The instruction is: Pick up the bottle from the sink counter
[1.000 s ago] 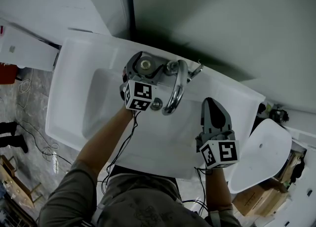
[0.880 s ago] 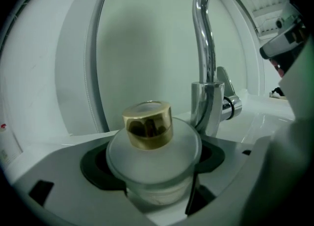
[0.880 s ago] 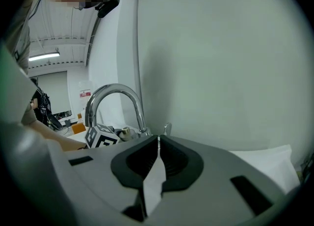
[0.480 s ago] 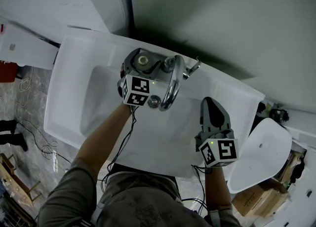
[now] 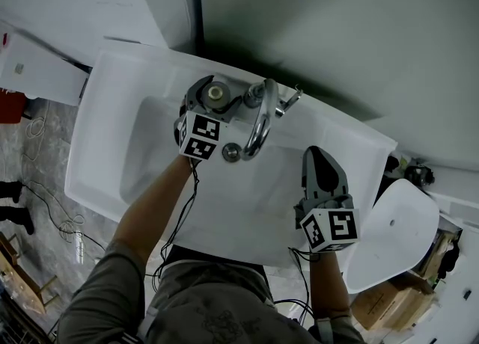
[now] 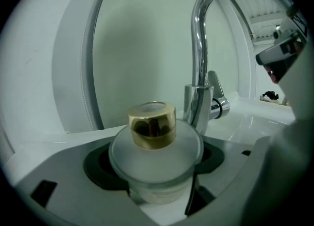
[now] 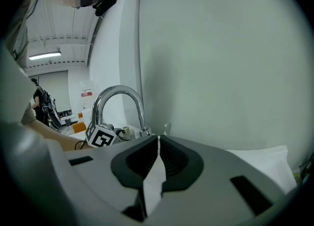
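Since the left claw (image 5: 215, 96) has its jaws pressed against both sides of the frosted bottle (image 6: 156, 158), the lift is best made straight up and slowly. The glass should be kept upright so its smooth wall cannot slip through the pads. Its gold cap (image 6: 152, 125) stands just above the jaws; whether its base has left the counter (image 6: 46, 144) I cannot tell. Just beyond the jaws and to their right rises the faucet (image 6: 198, 68), which the lift must clear. The right claw (image 7: 158, 142) hangs well apart, jaws together on nothing.
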A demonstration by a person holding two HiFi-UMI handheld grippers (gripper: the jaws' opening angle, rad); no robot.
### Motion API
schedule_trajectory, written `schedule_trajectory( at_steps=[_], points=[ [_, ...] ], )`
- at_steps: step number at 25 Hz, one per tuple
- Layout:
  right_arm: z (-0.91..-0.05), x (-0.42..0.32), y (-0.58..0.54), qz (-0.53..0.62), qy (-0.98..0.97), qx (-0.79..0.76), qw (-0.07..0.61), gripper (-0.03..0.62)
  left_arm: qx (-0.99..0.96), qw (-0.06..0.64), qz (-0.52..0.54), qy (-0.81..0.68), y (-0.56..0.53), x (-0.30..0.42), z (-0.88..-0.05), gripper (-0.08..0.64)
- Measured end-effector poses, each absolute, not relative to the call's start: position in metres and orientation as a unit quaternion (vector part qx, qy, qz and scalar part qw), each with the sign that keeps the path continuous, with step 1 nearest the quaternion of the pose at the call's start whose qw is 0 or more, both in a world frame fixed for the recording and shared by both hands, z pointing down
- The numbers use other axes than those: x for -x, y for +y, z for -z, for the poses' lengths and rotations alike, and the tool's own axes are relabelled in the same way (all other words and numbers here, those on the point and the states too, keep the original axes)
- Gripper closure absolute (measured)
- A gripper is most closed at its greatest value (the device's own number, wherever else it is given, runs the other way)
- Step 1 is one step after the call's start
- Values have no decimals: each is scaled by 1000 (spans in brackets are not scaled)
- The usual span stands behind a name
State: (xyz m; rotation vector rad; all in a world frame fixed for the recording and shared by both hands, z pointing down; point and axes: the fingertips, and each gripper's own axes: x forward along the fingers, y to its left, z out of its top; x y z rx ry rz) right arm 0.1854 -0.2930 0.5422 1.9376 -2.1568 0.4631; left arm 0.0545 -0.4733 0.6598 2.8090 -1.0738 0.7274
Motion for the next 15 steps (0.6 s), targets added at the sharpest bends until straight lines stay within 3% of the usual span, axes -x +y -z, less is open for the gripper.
schedule_trajectory(
  at_steps=[15],
  points=[
    [-475,-161,-286,-114,-748,-647,92,558,-913,4,-204,-355,-450,-19,-565,209]
  ],
)
